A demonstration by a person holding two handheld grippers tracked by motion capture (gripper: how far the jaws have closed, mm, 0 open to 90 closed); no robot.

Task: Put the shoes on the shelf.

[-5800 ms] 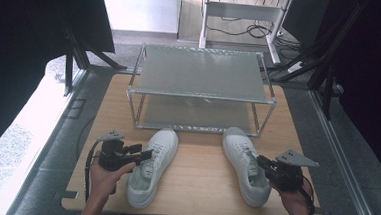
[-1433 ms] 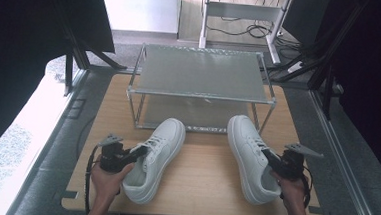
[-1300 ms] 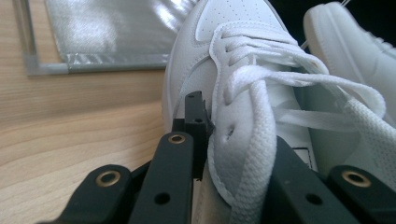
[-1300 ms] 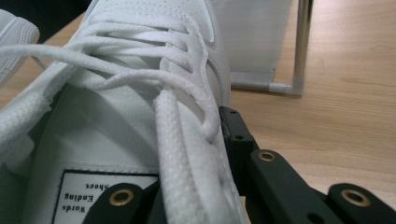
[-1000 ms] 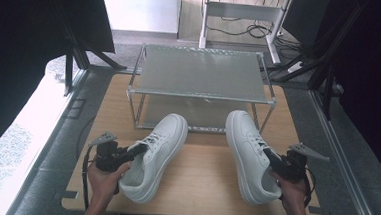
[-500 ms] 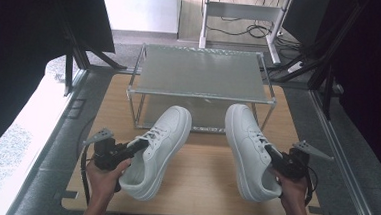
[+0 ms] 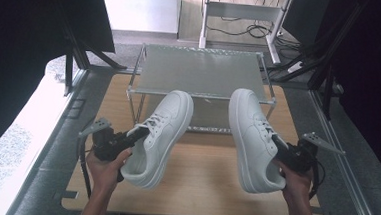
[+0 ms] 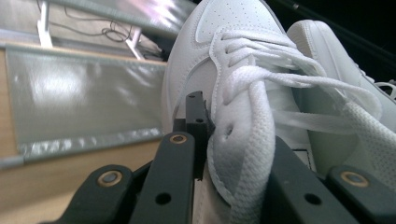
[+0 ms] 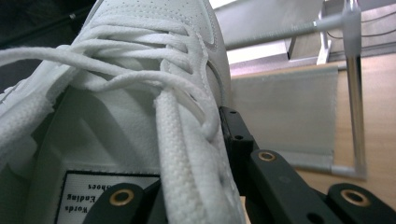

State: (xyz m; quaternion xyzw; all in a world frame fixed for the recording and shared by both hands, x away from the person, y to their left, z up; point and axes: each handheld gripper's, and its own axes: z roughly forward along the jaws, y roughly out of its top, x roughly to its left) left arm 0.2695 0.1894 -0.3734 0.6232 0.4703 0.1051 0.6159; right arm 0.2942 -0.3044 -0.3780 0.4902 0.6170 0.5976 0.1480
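Both sneakers (image 7: 159,130) farther forward, toes rackward (image 7: 201,70).

Looks like a lab or recording setup, not anyone's home. The wooden worktop (image 7: 208,189) sits between black curtains (image 7: 28,32) and dark metal stands (image 7: 332,56), on a grey floor (image 7: 56,144). Loose cables (image 7: 243,28) run under a white bench (image 7: 244,13) behind it.

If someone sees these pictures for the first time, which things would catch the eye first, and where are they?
Two white sneakers stand out: the left sneaker clamped at its side wall by the left gripper, the right sneaker held the same way by the right gripper, both above the wooden table. Behind them, at the table's far side, stands a two-level metal rack, toward which both toes point.
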